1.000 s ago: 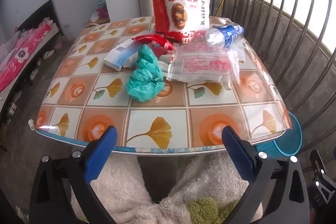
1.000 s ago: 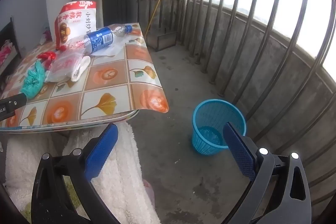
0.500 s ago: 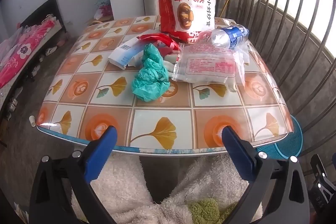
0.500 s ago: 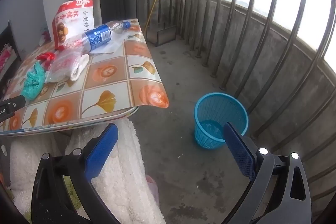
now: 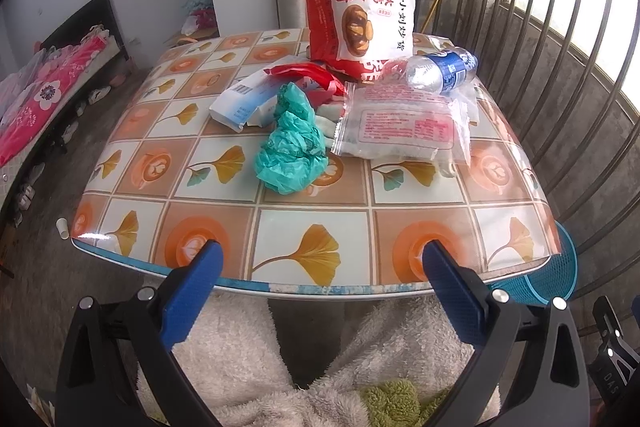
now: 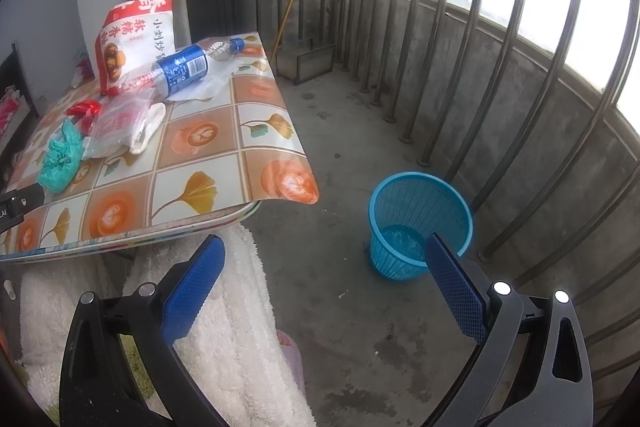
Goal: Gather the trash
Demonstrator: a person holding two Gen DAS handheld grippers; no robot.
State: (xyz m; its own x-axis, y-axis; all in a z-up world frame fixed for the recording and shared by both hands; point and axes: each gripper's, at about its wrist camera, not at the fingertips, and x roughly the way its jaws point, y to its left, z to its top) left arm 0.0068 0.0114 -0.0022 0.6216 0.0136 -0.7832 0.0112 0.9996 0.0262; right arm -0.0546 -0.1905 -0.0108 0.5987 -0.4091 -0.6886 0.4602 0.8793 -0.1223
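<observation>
Left claw (image 5: 318, 259): jaws spread wide, empty, positioned at the near edge of the desk (image 5: 400, 195). Right claw (image 6: 324, 255): jaws spread wide, empty, held over the concrete floor beside the desk. Trash is grouped on the desk: a crumpled green bag (image 5: 294, 147) nearest the left claw, a clear packet (image 5: 404, 125) just beside it, a plastic bottle (image 5: 440, 71) and an upright red-and-white snack bag (image 5: 362, 21) behind. A blue basket (image 6: 420, 223) stands on the floor, near the railing.
</observation>
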